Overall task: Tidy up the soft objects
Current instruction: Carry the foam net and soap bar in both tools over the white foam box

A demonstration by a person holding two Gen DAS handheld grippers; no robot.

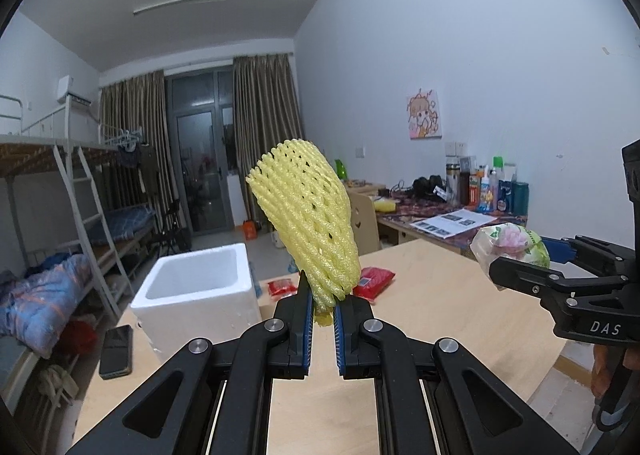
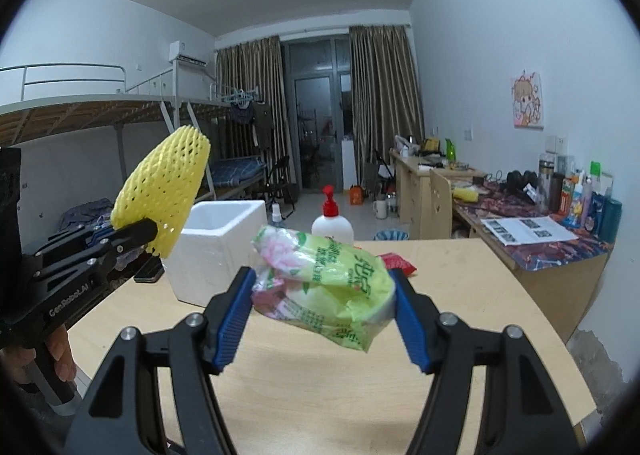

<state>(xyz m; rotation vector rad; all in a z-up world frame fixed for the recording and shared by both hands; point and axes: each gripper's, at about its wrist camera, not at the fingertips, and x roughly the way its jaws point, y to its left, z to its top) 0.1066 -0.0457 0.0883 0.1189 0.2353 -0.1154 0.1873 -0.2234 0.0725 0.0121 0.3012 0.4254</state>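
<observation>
Yellow foam fruit netting [image 1: 308, 223] stands pinched in the closed left gripper [image 1: 323, 315]; the right gripper [image 2: 324, 295] clamps a green plastic-wrapped tissue pack [image 2: 324, 283]. Both are mid-carry; next, likely, release over the white foam box [image 1: 200, 287] ahead-left.

left wrist: close above wooden table [image 1: 440, 307], faces curtained balcony door [image 1: 202, 159] | right wrist: same heading, right of it | shared: table, white foam box [image 2: 218, 239], door
</observation>
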